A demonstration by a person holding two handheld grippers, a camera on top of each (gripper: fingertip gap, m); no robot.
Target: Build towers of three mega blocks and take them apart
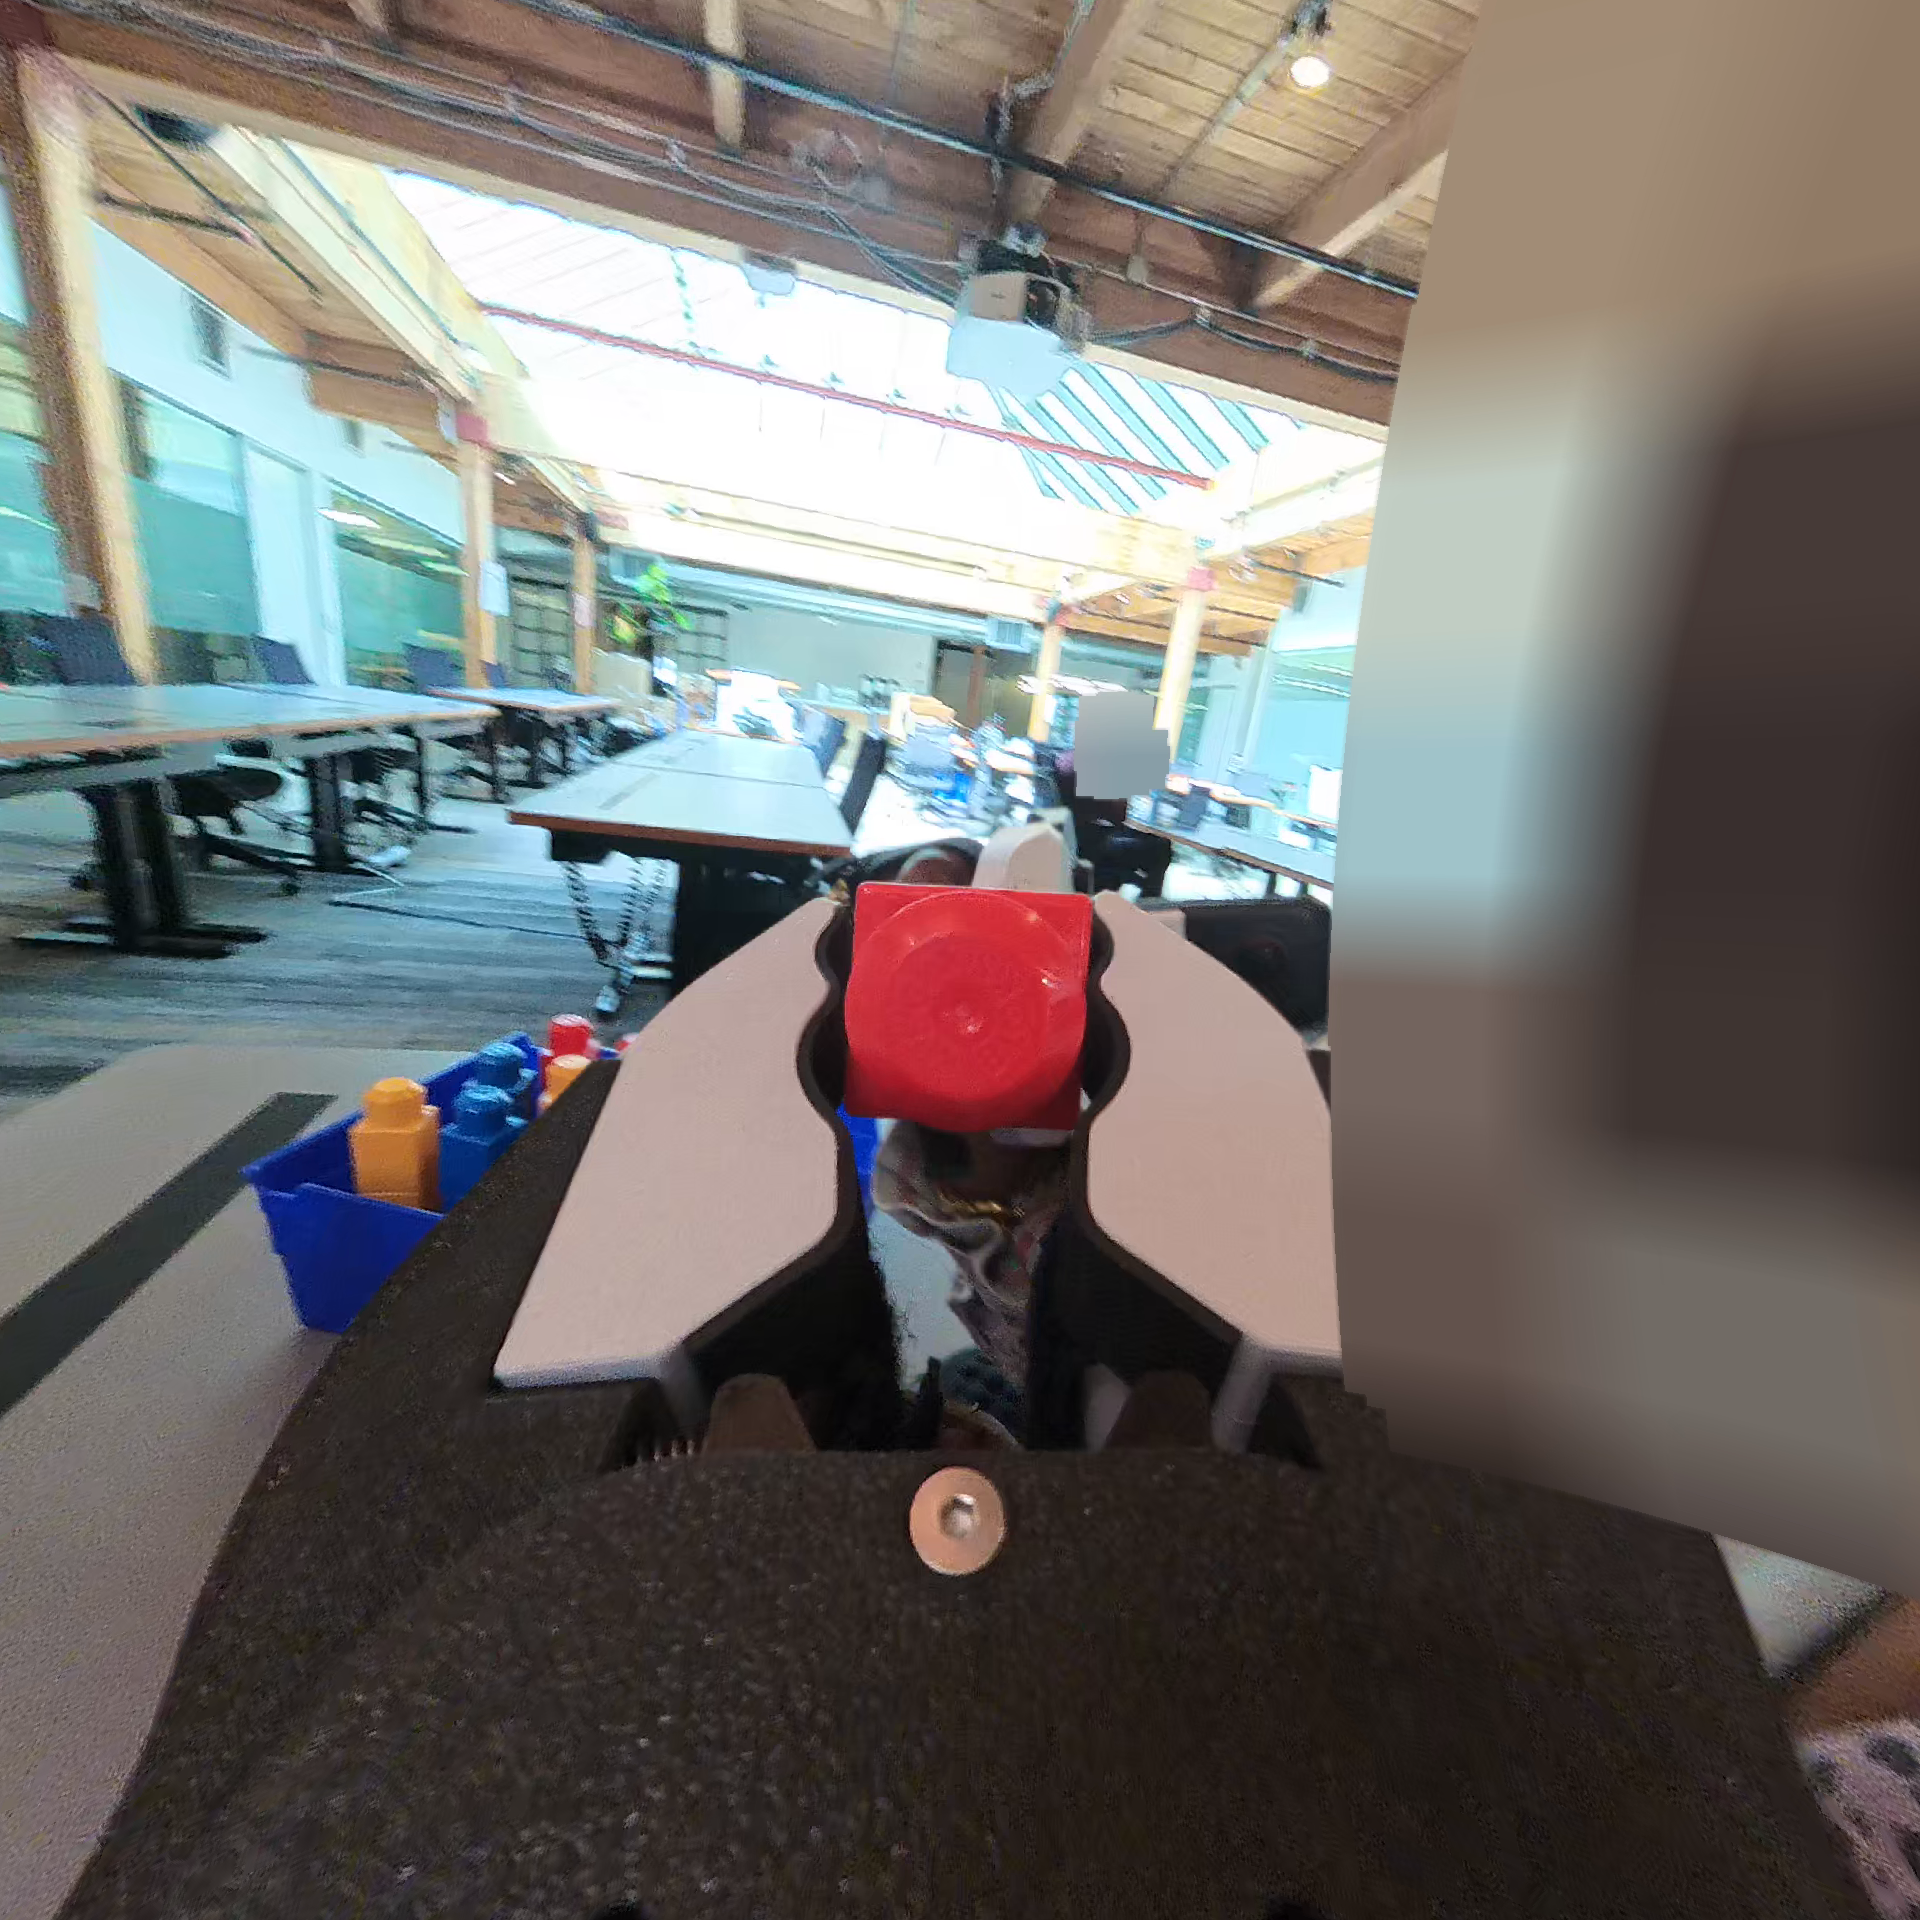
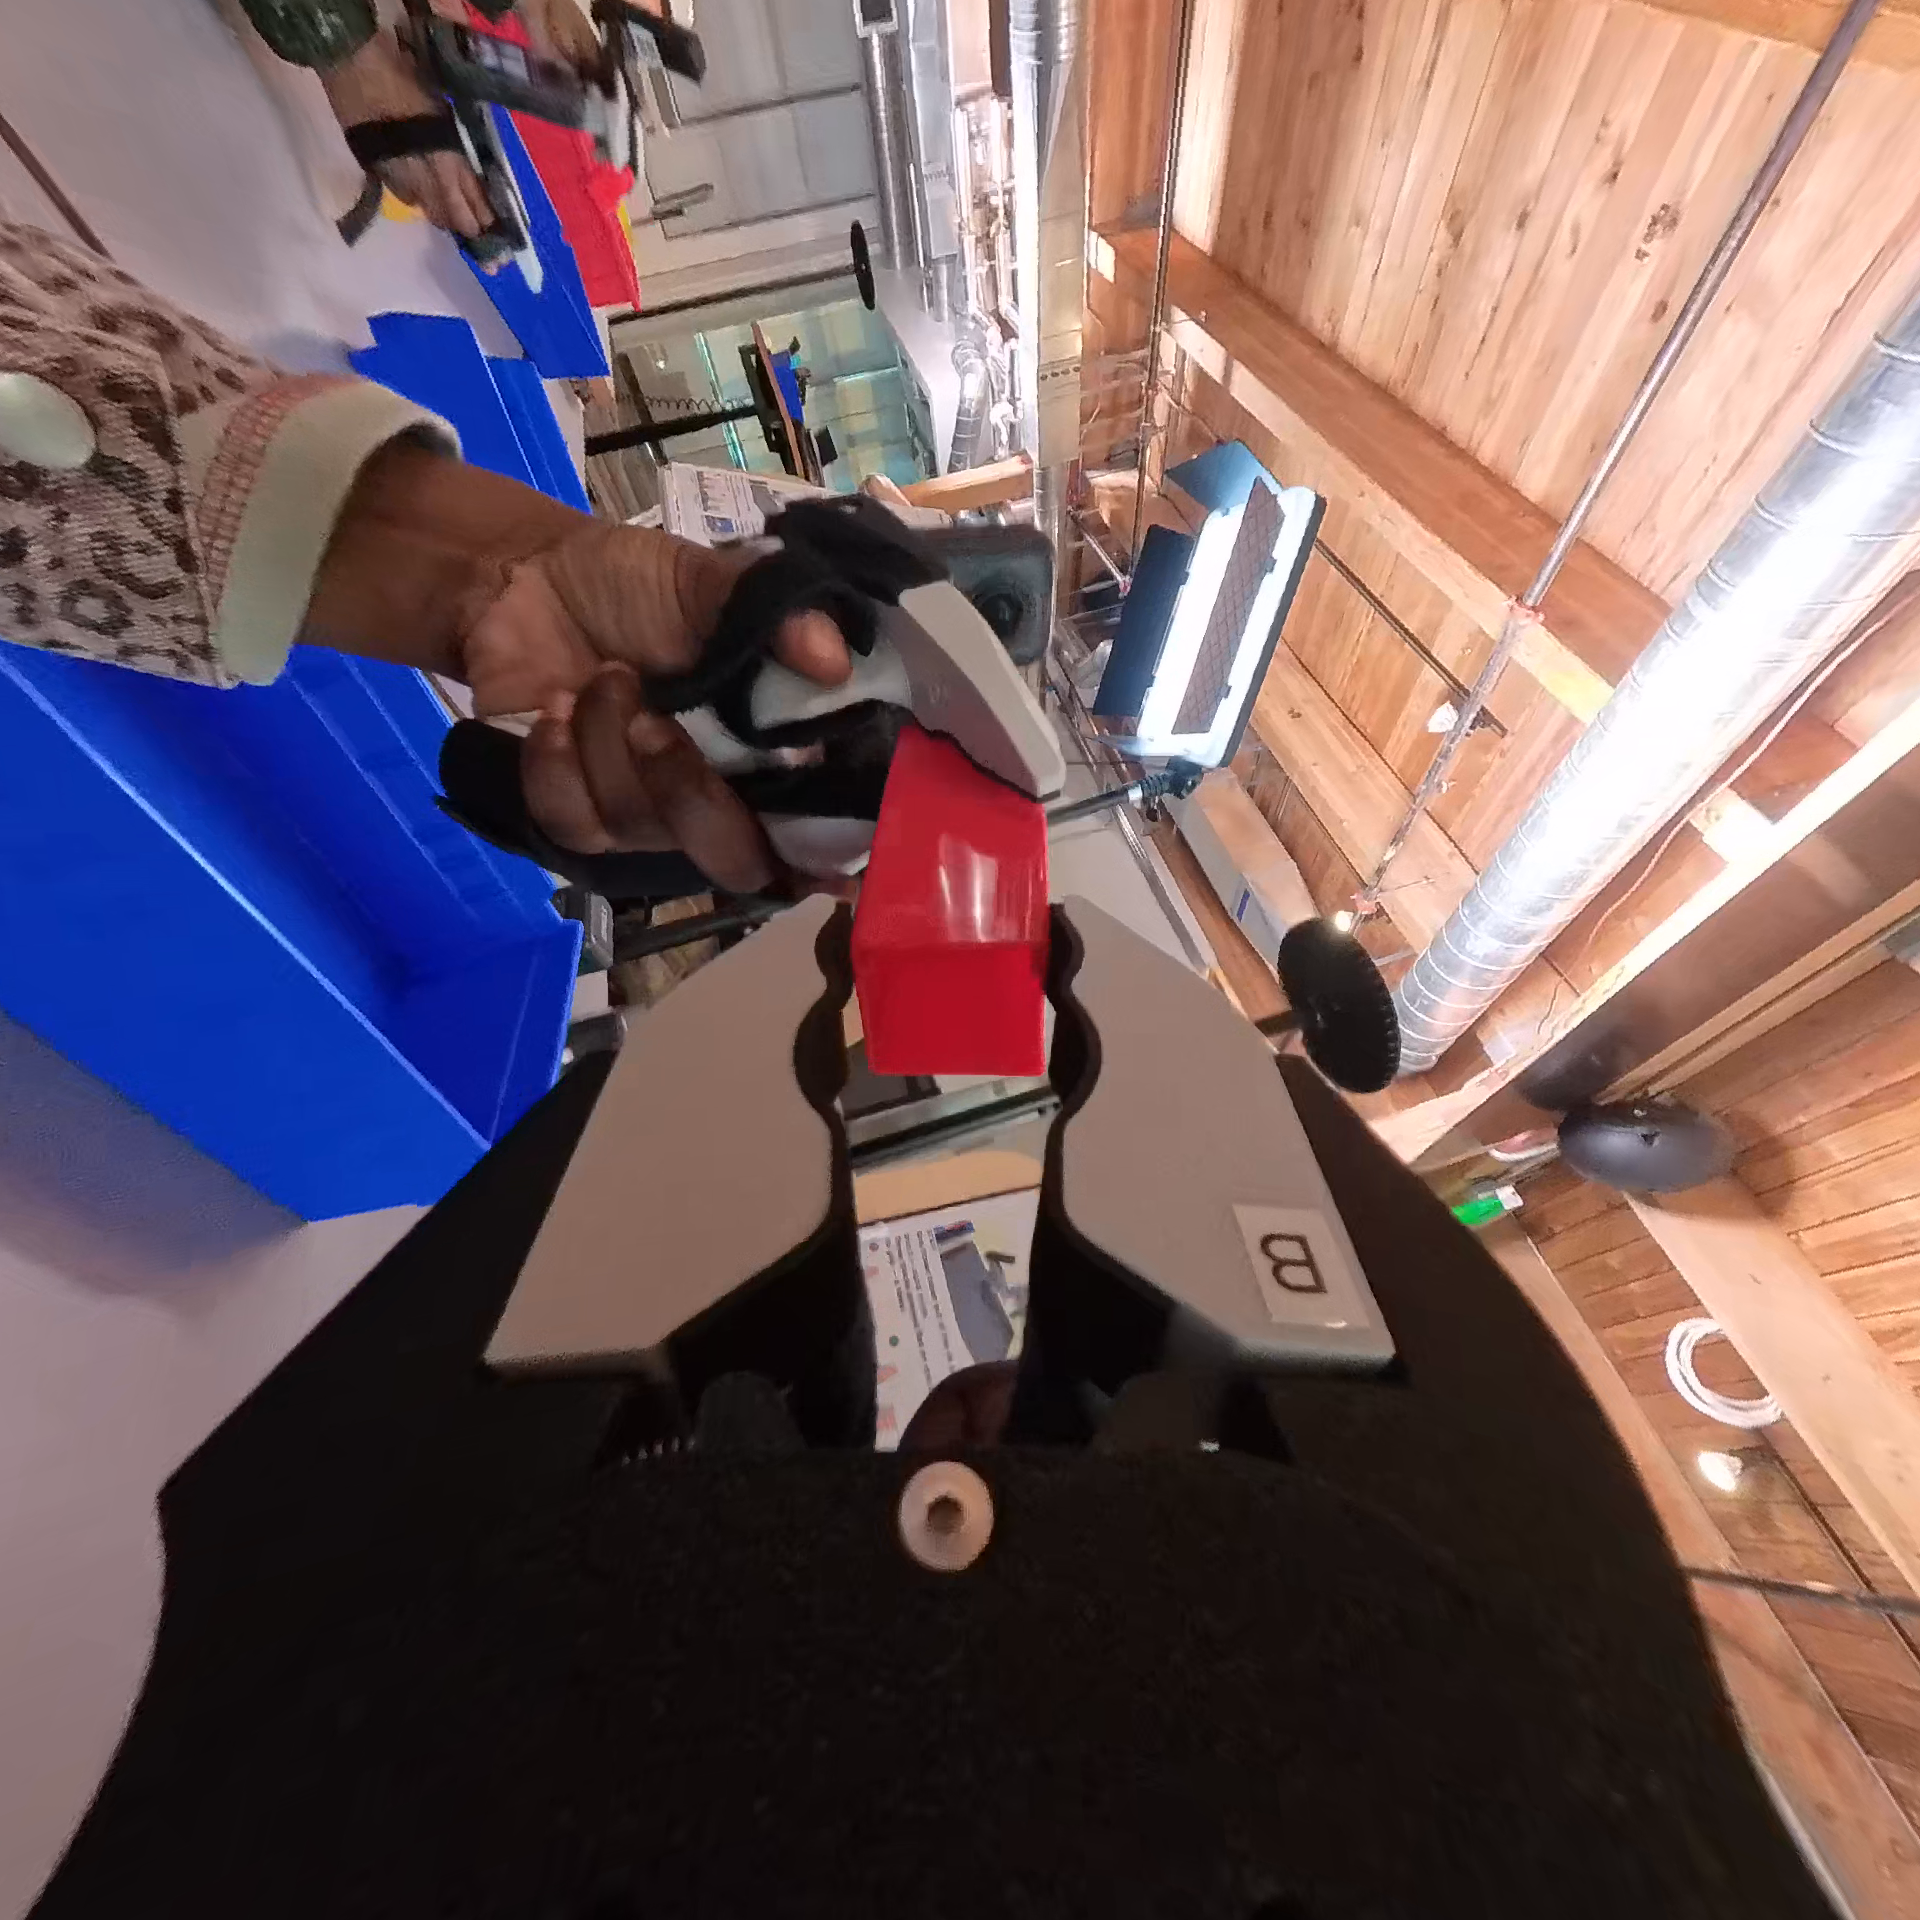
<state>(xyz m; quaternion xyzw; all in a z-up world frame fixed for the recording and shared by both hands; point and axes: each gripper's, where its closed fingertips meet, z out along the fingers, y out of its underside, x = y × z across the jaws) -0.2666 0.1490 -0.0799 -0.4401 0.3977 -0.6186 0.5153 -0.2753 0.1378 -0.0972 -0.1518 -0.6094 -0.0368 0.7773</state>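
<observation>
The left gripper (image 1: pixel 966 1013) has its jaws clamped on one red block (image 1: pixel 966 1008), stud toward the camera — held aloft. The right gripper (image 2: pixel 948 987) pinches a red block (image 2: pixel 951 951) too. Beside it, a blue bin (image 1: pixel 322 1226) on the tabletop (image 1: pixel 104 1455) shows two orange, two blue blocks.

Open-plan office loft: long desks (image 1: pixel 707 800), office chairs (image 1: pixel 249 790), timber ceiling (image 1: pixel 935 94), skylight (image 1: pixel 831 343).

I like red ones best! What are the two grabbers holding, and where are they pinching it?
Both pinch red block pieces. The left gripper squeezes the sides of the red block at its knob end; the right gripper squeezes the flat sides at the other end.
</observation>
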